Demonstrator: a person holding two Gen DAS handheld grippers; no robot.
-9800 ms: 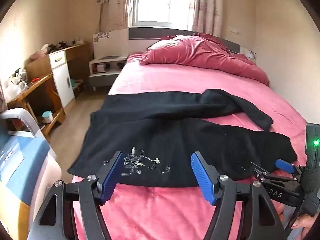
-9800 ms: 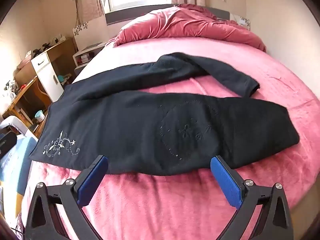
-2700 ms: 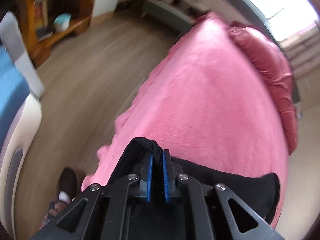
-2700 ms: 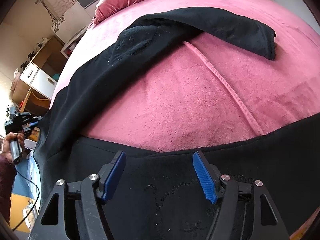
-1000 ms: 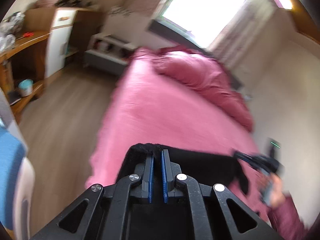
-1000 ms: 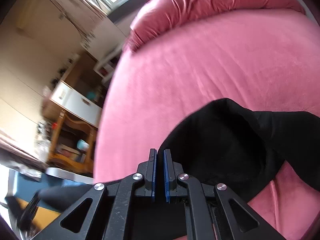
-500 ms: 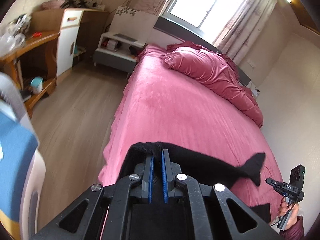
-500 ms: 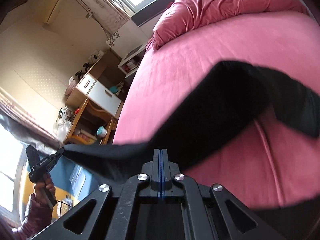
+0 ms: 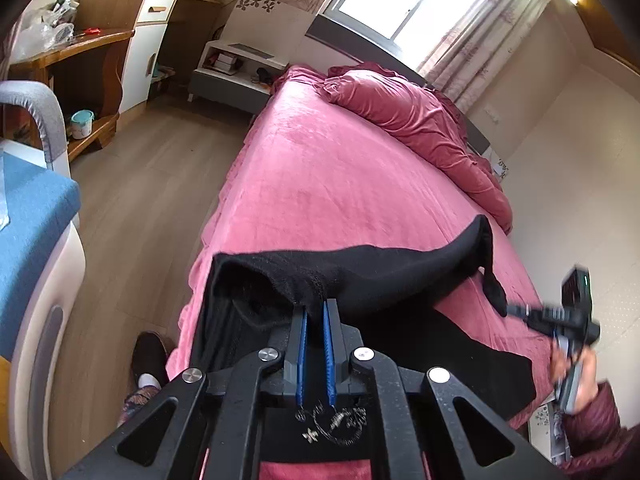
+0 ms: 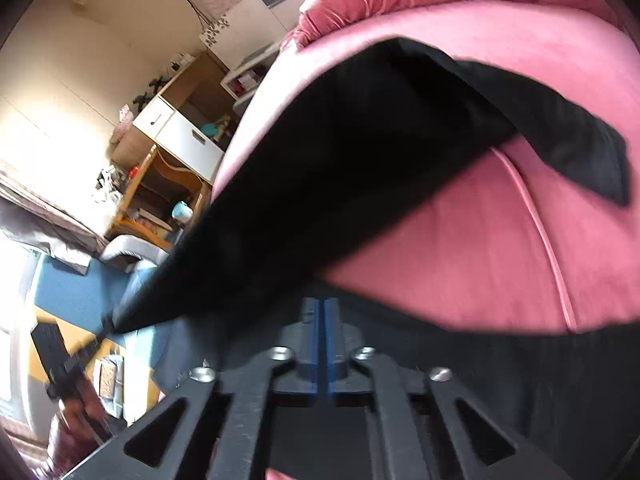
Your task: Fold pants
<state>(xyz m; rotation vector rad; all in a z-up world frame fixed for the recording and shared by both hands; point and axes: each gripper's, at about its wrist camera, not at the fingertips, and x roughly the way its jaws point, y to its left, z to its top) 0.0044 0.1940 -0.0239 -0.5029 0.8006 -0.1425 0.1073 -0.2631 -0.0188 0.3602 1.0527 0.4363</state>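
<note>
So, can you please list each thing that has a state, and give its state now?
left claw: shut on the black pants.
right claw: shut on the black pants.
black pants: one leg lifted and stretched between the two claws, the other leg lying on the pink bed.
red duvet: bunched up at the head of the bed.
curtains: drawn aside, window uncovered.

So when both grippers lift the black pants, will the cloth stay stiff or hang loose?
Probably loose: the black pants sag between the left gripper and the right gripper. One leg end trails on the pink bed, so it may drag.
</note>
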